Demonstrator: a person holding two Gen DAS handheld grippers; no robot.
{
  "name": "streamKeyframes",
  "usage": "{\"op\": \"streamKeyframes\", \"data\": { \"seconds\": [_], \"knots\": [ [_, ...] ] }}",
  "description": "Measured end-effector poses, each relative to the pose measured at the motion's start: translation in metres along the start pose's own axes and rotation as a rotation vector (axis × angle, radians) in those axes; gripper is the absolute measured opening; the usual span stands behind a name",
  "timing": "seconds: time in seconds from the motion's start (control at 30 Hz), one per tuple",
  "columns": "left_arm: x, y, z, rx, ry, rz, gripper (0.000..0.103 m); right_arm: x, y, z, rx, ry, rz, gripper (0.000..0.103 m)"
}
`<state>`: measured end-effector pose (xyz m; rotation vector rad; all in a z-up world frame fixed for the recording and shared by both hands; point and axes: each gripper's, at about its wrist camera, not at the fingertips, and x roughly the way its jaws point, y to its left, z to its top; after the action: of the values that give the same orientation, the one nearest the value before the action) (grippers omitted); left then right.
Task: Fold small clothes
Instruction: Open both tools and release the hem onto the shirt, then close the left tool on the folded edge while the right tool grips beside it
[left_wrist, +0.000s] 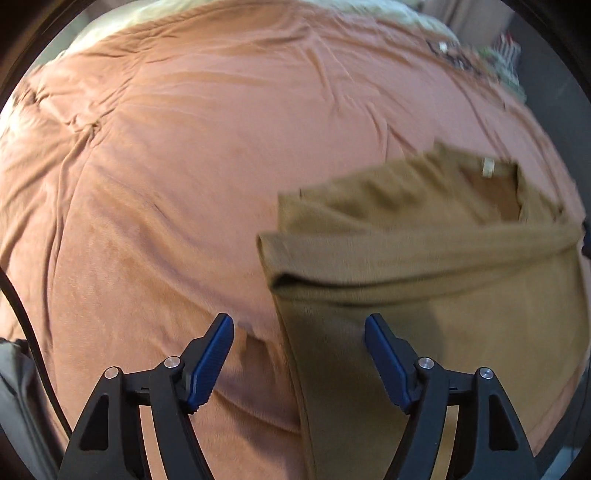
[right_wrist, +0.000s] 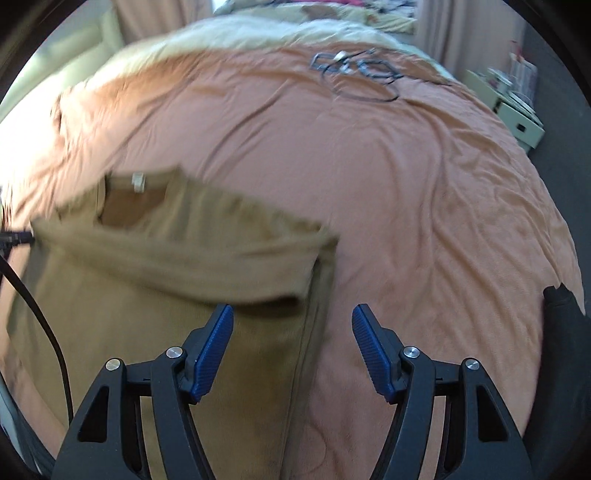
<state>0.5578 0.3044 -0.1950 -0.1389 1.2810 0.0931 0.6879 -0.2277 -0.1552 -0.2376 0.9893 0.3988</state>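
- A tan shirt (left_wrist: 424, 266) lies on a bed under a wrinkled salmon blanket (left_wrist: 166, 166), its neck opening and white label (left_wrist: 488, 167) at the far end and its body running back toward the cameras, so the long axis goes from near to far.
- The upper part, with the sleeves, is folded across the body in a thick band that crosses the shirt from side to side.
- In the left wrist view the left tool (left_wrist: 299, 328) hangs over the shirt's left edge with its blue pads (left_wrist: 212, 360) spread wide; nothing sits between them and neither pad presses the cloth.
- In the right wrist view the right tool (right_wrist: 291, 319) straddles the shirt's (right_wrist: 166, 258) right edge, likewise released, its pads (right_wrist: 373, 354) wide apart and gripping nothing.
- A tangle of dark cables (right_wrist: 354, 70) lies far up the blanket (right_wrist: 424, 184), well apart from the shirt.
- Both pictures are slightly blurred.
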Motion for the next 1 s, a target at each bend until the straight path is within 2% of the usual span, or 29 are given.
{"op": "streamKeyframes", "data": {
  "seconds": [0.2,0.3,0.47,0.63,0.67,0.73,0.9,0.97,1.0],
  "knots": [
    [0.023,-0.003,0.004,0.029,0.035,0.086,0.075,0.024,0.011,0.007,-0.046,0.078,-0.050,0.065],
    [0.028,0.001,0.015,0.023,0.001,0.104,0.075,0.041,0.014,0.015,-0.063,0.104,-0.108,0.065],
    [0.031,0.012,0.038,-0.034,-0.062,0.118,0.073,0.054,0.007,0.040,-0.026,0.063,-0.134,0.065],
    [0.038,0.022,0.060,-0.078,-0.113,0.051,0.057,0.070,-0.007,0.059,0.035,0.022,-0.109,0.064],
    [0.038,0.024,0.061,-0.085,-0.118,0.040,0.054,0.071,-0.008,0.058,0.046,0.013,-0.103,0.063],
    [0.039,0.028,0.064,-0.106,-0.138,-0.011,0.043,0.071,-0.012,0.058,0.068,-0.009,-0.080,0.051],
    [0.034,0.027,0.054,-0.120,-0.157,-0.084,0.027,0.072,-0.022,0.053,0.084,-0.040,0.014,0.044],
    [0.028,0.024,0.051,-0.112,-0.171,-0.089,0.020,0.072,-0.025,0.052,0.065,-0.047,0.019,0.042],
    [0.026,0.022,0.049,-0.108,-0.174,-0.085,0.015,0.072,-0.027,0.052,0.067,-0.042,0.022,0.035]
  ]
}}
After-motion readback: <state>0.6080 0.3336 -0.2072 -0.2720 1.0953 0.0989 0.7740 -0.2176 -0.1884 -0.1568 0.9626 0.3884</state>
